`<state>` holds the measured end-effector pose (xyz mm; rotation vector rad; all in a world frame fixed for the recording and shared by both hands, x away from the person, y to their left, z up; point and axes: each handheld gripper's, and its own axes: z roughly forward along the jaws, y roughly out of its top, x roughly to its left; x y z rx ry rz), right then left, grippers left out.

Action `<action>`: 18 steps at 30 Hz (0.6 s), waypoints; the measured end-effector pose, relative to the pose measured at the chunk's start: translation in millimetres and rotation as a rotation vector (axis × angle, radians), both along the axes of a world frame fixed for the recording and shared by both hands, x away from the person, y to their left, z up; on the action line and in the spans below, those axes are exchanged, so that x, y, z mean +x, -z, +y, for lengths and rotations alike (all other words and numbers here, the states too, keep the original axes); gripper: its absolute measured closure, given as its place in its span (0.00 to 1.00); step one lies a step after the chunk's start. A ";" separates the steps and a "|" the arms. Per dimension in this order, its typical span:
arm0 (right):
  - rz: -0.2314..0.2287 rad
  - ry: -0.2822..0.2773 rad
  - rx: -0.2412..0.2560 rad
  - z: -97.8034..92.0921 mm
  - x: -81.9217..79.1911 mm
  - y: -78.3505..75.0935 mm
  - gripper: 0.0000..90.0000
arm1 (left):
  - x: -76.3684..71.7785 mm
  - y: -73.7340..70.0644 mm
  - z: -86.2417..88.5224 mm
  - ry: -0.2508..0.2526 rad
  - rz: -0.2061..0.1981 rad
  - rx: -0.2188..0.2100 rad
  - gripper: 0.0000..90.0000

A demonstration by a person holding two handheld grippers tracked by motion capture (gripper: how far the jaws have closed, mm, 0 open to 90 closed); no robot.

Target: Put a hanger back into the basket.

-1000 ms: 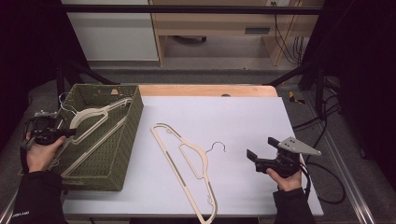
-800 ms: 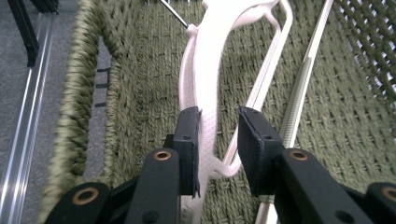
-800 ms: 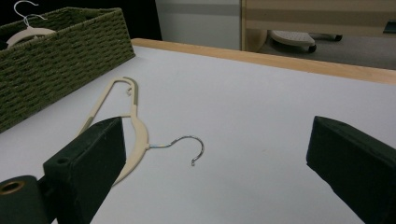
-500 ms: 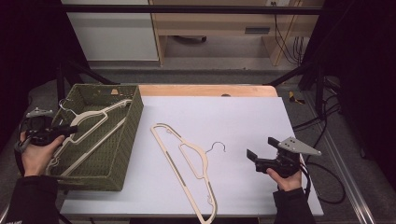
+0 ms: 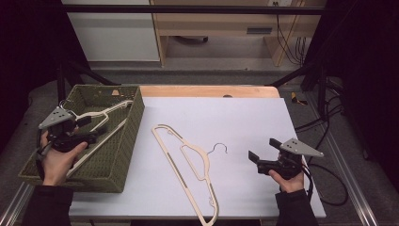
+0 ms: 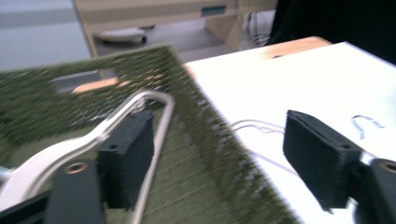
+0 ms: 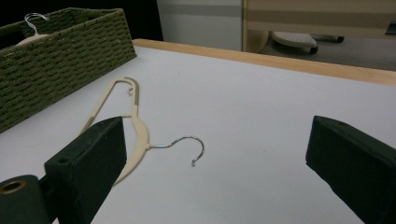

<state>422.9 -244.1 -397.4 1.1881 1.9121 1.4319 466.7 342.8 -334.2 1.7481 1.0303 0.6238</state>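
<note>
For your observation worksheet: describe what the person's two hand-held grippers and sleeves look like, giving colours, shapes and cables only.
Both tools are black. The left gripper and the right gripper each carry a grey three-cornered plate on top and end in two thick, blocky black jaws with a brass-coloured pivot at the base. A black cable loops from each. The sleeves are dark, reaching to the wrists.

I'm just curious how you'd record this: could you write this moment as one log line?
left gripper: jaws open, over basket beside hanger inside | right gripper: jaws open, empty, on table | second hanger: flat on table
</note>
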 end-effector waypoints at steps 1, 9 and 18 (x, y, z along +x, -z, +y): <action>0.000 0.000 0.000 0.0 0.0 0.1 0.06 | -1.5 0.2 -5.9 0.012 -0.009 -0.001 0.21; -0.001 -0.019 0.013 -0.2 -0.9 0.3 0.04 | -8.4 0.0 -48.5 0.105 -0.046 0.003 0.14; 0.006 -0.053 0.012 3.5 -1.2 1.2 0.01 | -3.6 -2.0 -90.6 0.181 -0.055 0.020 0.14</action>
